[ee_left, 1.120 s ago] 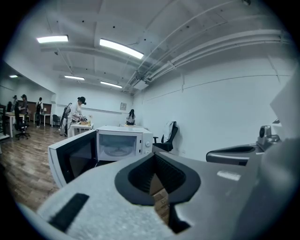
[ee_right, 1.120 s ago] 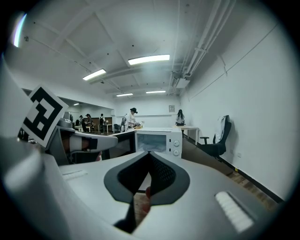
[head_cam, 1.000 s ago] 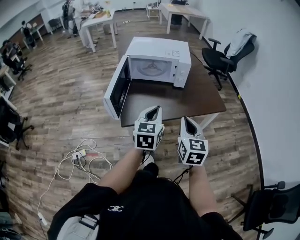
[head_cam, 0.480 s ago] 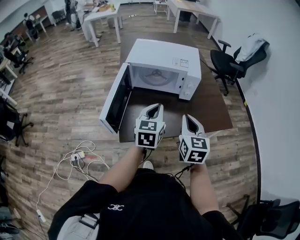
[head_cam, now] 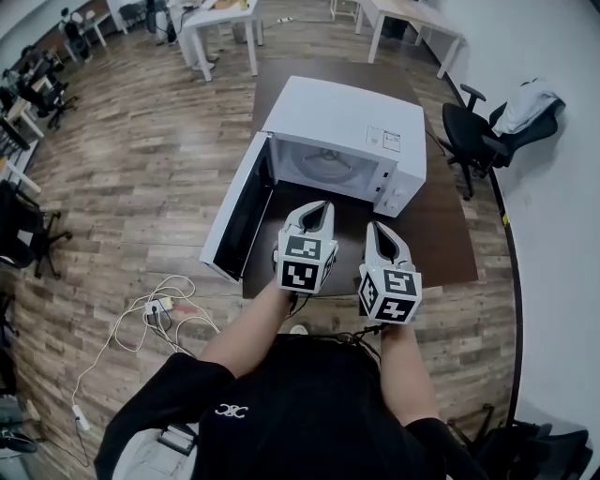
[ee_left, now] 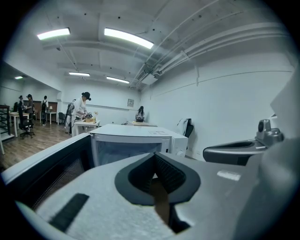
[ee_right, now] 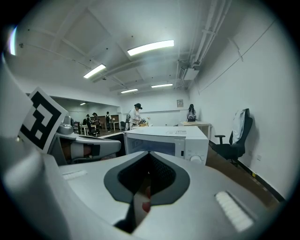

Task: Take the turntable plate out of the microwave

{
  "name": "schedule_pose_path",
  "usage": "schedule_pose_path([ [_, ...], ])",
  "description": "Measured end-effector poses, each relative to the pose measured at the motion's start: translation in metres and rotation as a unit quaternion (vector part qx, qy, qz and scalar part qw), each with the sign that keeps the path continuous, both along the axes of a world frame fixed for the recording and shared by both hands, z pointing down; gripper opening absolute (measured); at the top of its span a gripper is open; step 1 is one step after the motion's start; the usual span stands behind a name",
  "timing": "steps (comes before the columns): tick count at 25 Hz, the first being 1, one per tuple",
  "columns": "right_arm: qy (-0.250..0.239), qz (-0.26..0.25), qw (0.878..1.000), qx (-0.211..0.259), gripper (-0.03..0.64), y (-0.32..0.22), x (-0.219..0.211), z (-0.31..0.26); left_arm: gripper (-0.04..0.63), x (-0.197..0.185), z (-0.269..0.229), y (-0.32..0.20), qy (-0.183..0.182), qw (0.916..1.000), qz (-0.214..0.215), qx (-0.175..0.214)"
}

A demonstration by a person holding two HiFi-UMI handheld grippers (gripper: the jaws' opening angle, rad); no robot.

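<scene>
A white microwave [head_cam: 347, 131] stands on a dark brown table [head_cam: 441, 234], its door [head_cam: 239, 211] swung wide open to the left. Inside the lit cavity the glass turntable plate [head_cam: 323, 167] shows faintly. My left gripper [head_cam: 314, 208] is shut and empty, over the table's near edge and just short of the open cavity. To its right, my right gripper [head_cam: 380, 230] is also shut and empty. In the left gripper view the microwave [ee_left: 136, 140] lies straight ahead beyond the gripper [ee_left: 157, 180]. The right gripper view has the microwave [ee_right: 164, 138] ahead past the gripper [ee_right: 145, 183].
A black office chair [head_cam: 487, 122] with a light garment over it stands right of the table by the white wall. White cables [head_cam: 159, 314] lie on the wooden floor at the left. White tables [head_cam: 220, 19] and people are far behind.
The microwave and table have come nearer in the head view. Both grippers now reach over the table's near edge, still side by side and shut.
</scene>
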State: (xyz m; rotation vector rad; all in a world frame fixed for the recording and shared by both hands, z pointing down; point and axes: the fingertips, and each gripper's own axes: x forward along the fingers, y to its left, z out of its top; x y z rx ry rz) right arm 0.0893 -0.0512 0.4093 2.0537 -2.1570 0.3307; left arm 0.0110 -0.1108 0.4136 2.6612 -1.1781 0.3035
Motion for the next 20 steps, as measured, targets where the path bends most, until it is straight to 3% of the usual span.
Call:
schedule_pose_path([
  [9, -0.038, 0.002, 0.999, -0.016, 0.009, -0.035, 0.007, 0.014, 0.009, -0.003, 0.015, -0.025, -0.017, 0.9998, -0.012, -0.006],
  [15, -0.022, -0.017, 0.999, -0.021, 0.008, -0.065, 0.012, 0.023, 0.009, -0.004, 0.031, -0.050, -0.022, 0.9988, -0.041, -0.017],
  [20, 0.000, -0.040, 0.999, -0.031, 0.008, -0.095, 0.017, 0.029, 0.009, -0.002, 0.054, -0.075, -0.020, 0.9954, -0.071, -0.061],
])
